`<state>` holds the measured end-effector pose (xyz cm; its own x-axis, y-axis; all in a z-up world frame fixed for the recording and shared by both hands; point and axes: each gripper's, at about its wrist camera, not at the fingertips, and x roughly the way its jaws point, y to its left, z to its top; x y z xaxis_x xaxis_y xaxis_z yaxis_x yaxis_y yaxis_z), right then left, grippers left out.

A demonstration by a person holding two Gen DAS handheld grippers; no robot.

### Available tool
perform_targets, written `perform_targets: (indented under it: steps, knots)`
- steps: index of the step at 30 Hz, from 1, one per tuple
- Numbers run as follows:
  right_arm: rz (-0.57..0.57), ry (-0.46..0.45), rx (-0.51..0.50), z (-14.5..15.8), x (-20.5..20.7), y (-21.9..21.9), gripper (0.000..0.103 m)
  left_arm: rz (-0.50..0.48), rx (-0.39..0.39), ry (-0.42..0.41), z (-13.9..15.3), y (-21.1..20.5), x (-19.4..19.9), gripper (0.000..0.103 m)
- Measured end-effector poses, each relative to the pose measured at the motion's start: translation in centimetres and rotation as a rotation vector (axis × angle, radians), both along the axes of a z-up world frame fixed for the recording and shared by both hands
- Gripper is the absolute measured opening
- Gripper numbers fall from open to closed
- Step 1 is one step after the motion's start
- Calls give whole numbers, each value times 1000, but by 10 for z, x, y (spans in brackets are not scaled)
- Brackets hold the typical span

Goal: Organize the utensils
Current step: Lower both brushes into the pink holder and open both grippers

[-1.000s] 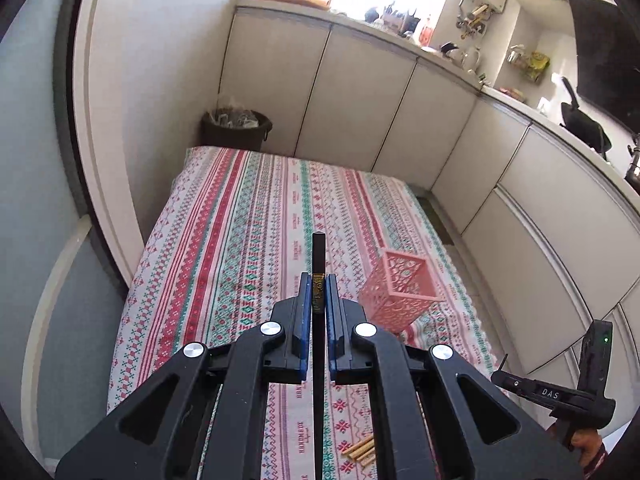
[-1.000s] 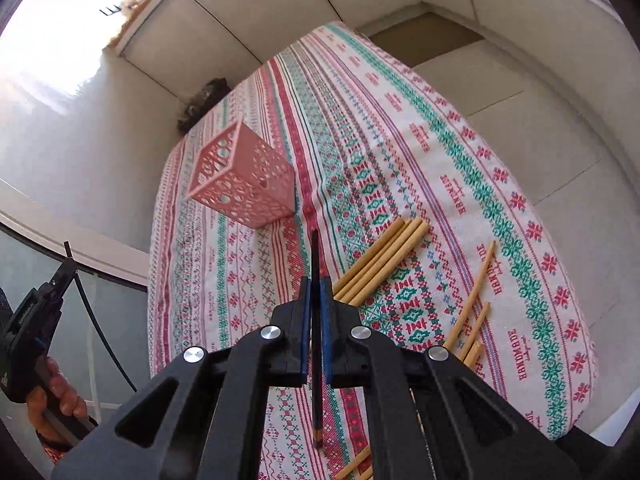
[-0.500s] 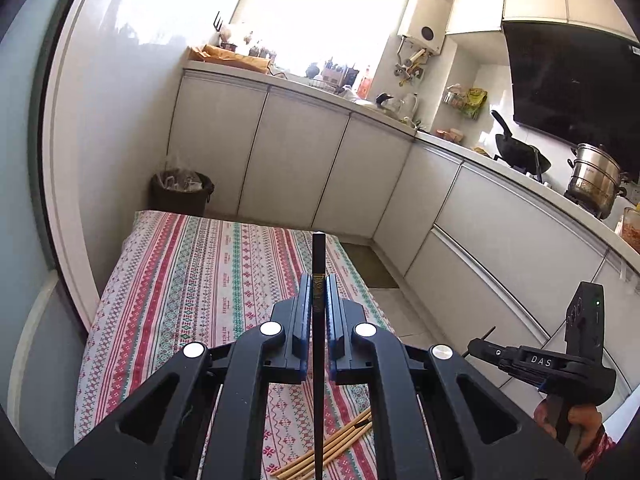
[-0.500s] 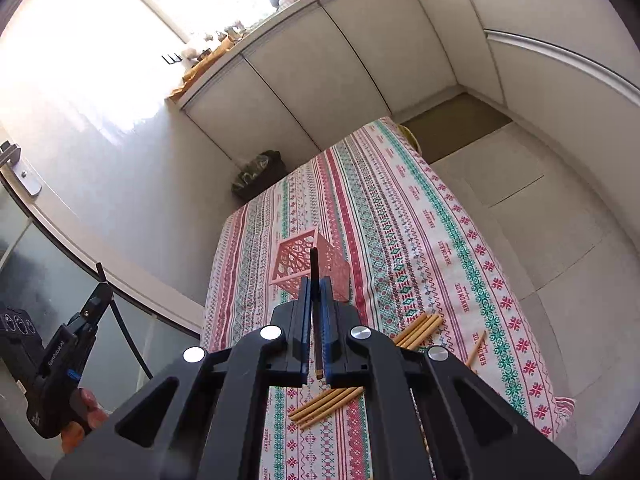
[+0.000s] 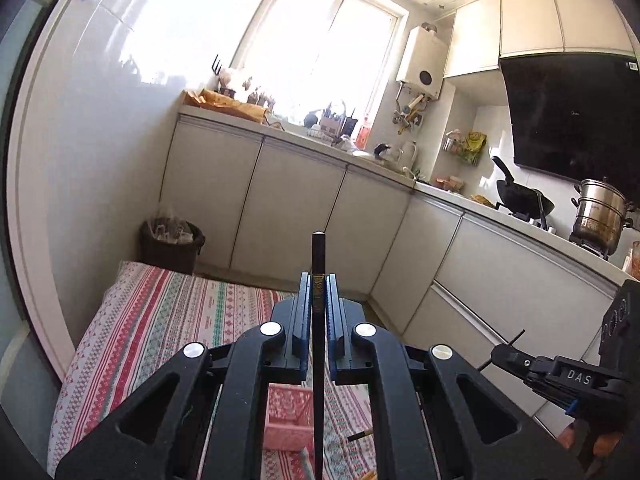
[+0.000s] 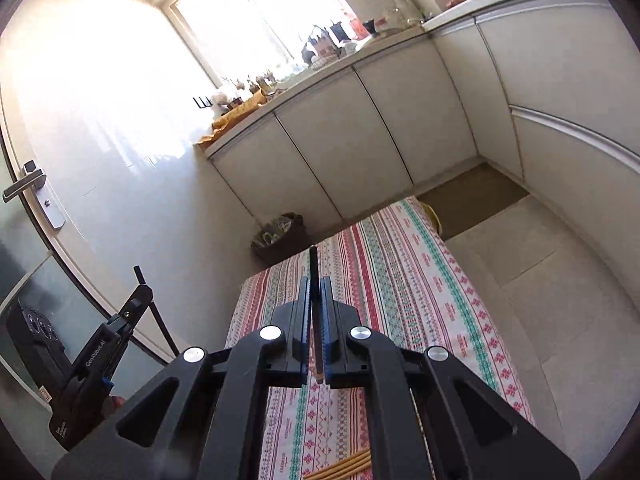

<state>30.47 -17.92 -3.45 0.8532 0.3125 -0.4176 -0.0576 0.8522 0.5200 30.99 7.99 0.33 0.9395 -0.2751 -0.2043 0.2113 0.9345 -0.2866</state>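
Note:
My left gripper (image 5: 319, 276) is shut on a dark chopstick (image 5: 319, 256) that stands upright between its blue pads, high above the table. Below it, between the gripper's arms, shows the pink lattice basket (image 5: 290, 420). My right gripper (image 6: 315, 280) is shut on a second dark chopstick (image 6: 314, 264), also lifted over the patterned tablecloth (image 6: 400, 280). Several wooden chopsticks (image 6: 344, 466) lie on the cloth under the right gripper. Each view catches the other gripper at its edge, held by a hand.
A dark waste bin (image 5: 172, 240) stands past the table's far end. White kitchen cabinets (image 5: 296, 208) run along the back and right. Tiled floor (image 6: 540, 280) lies to the table's right. A glass door with a handle (image 6: 24, 188) is on the left.
Both grippers have risen and tipped upward, each still holding its chopstick. The table has sunk low in both views. The basket has left the right view and now sits under the left gripper.

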Motion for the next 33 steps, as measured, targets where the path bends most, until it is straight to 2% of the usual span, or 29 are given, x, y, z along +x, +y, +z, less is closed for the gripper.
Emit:
perform_targets:
  steps: [5, 9, 16, 23, 26, 30, 33]
  knots:
    - [8, -55, -48, 7, 24, 11, 5, 64, 39, -123, -2, -24, 21, 6]
    - [20, -66, -100, -4, 46, 20, 5, 89, 71, -186, -17, -35, 40, 6]
    - [51, -25, -128, -34, 74, 32, 5, 91, 70, -160, -48, -31, 72, 6]
    - [114, 21, -127, -56, 86, 44, 6, 73, 71, -141, -72, -29, 77, 8]
    - [110, 41, -119, -59, 86, 44, 8, 79, 79, -144, -72, -29, 76, 14]
    - [94, 34, -104, -53, 81, 39, 8, 84, 83, -158, -61, -28, 69, 16]
    - [91, 26, -104, -47, 75, 37, 8, 87, 80, -170, -53, -28, 62, 24]
